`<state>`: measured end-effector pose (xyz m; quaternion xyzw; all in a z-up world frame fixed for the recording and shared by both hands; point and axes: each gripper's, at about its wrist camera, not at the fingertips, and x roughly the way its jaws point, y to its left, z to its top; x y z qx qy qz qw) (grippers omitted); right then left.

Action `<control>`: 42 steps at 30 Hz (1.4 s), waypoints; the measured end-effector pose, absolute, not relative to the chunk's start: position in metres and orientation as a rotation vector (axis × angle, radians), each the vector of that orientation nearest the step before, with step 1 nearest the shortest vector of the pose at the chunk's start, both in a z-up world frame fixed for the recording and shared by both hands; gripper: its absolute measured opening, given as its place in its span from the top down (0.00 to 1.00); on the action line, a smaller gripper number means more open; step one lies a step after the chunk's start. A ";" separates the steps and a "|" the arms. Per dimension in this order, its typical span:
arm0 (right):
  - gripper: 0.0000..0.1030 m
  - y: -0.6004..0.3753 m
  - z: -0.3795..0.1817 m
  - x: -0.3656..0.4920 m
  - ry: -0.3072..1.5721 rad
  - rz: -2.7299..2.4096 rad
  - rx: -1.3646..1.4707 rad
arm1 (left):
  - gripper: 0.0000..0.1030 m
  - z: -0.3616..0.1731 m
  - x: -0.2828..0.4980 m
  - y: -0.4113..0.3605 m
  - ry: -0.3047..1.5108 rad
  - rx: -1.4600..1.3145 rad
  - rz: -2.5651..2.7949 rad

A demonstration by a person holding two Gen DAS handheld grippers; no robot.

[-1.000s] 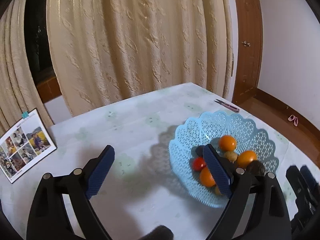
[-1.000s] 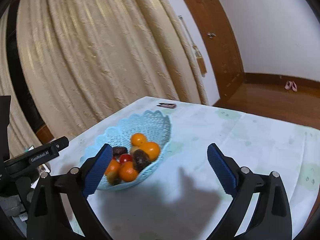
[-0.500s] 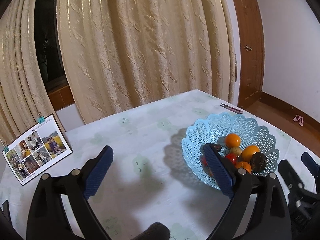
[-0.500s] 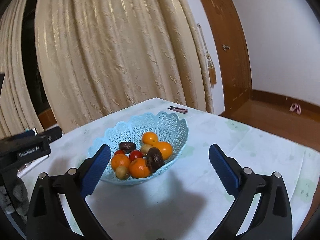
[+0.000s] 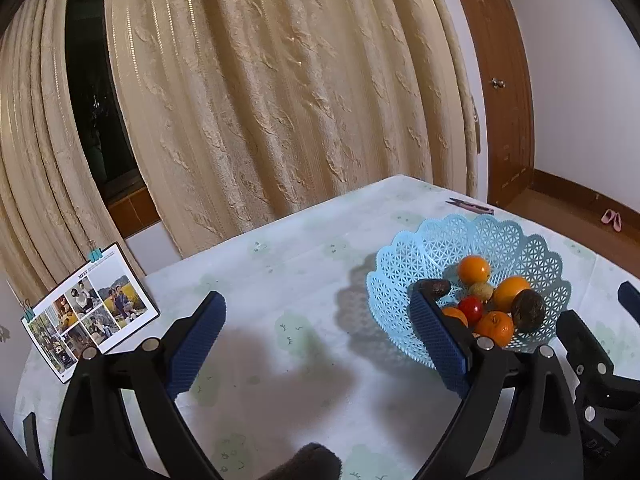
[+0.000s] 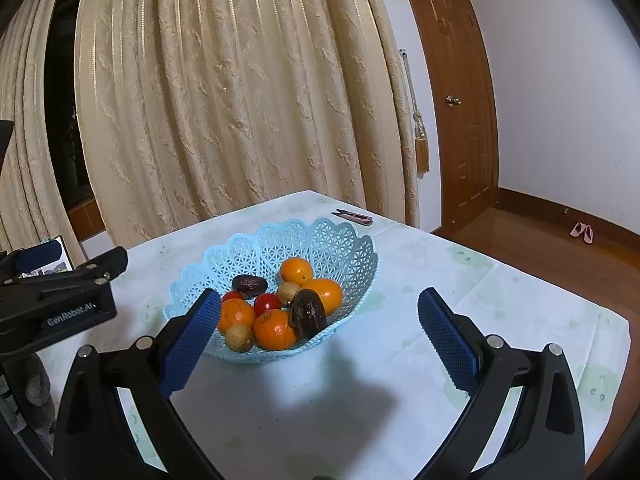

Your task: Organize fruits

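Landmark: light-blue lattice basket point(image 5: 440, 248) on the pale printed tablecloth point(image 5: 280, 272).
Fruit: four oranges point(image 5: 473, 269), a red fruit point(image 5: 470, 309), a small tan one and two dark brown ones, all in the basket.
Left gripper point(image 5: 316, 340): empty, blue pads spread wide, its right pad overlapping the basket's near-left rim.
Photo calendar point(image 5: 89, 309): far left of the basket, at the table edge.
Snips point(image 5: 470, 206): beyond the basket.
Curtain point(image 5: 280, 80): behind the table.

Oranges point(image 6: 295, 271), red tomatoes point(image 6: 267, 303), dark brown fruits point(image 6: 307, 313) and small tan fruits point(image 6: 239, 337) are heaped together inside the upright, light-blue lattice basket point(image 6: 340, 245).
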<state>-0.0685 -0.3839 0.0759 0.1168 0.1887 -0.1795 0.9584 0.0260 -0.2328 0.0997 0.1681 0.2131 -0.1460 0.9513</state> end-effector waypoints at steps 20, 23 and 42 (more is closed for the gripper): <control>0.03 -0.385 0.071 -0.061 0.445 -0.371 0.225 | 0.10 0.090 0.026 -0.239 0.424 0.392 -0.265; 0.03 -0.386 0.071 -0.061 0.448 -0.372 0.225 | 0.10 0.089 0.025 -0.240 0.423 0.396 -0.266; 0.03 -0.382 0.071 -0.061 0.448 -0.398 0.196 | 0.10 0.085 0.022 -0.244 0.396 0.434 -0.247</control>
